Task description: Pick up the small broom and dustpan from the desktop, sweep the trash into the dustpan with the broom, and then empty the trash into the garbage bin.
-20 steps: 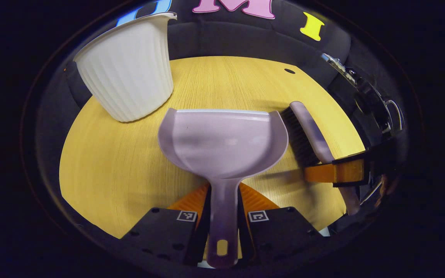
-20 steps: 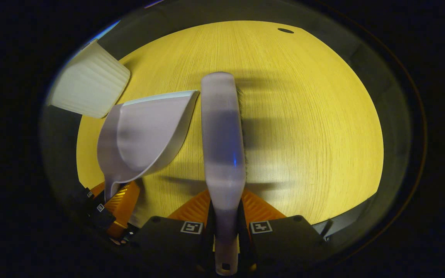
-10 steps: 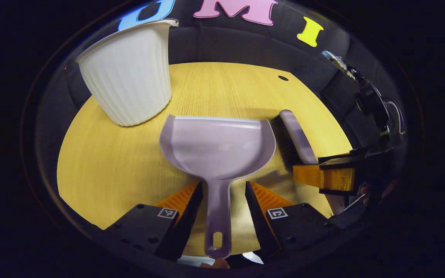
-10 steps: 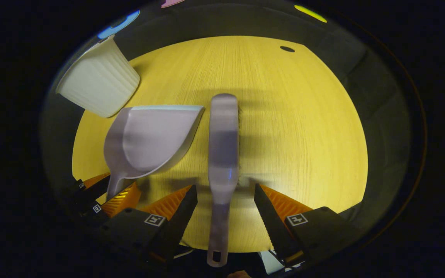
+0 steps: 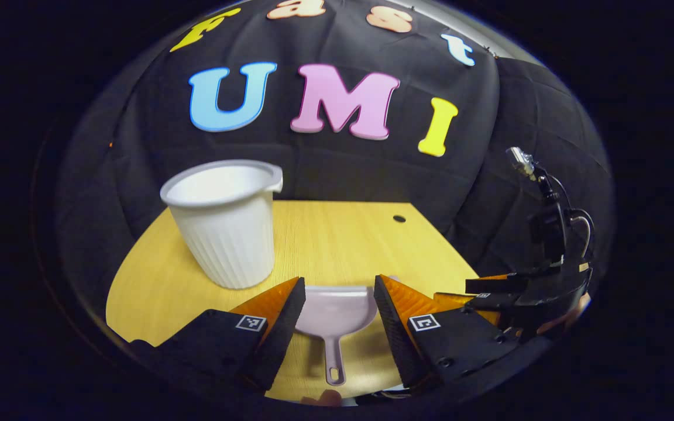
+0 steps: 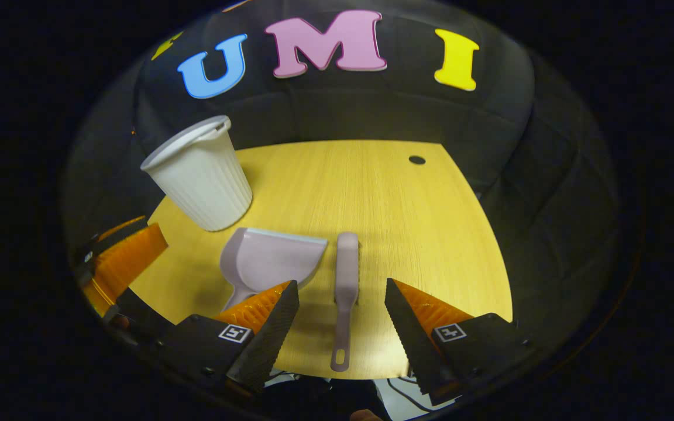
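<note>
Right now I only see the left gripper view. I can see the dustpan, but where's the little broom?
Observer: The broom lies flat on the table, close beside the dustpan, on its right in the right gripper view.
Operator: Is somebody holding it?
Observer: No. The right gripper is open, with one finger on each side of the broom's handle and neither touching it.
Operator: Which way does the handle point?
Observer: Toward the right gripper. The brush end points at the booth's back wall.
</note>
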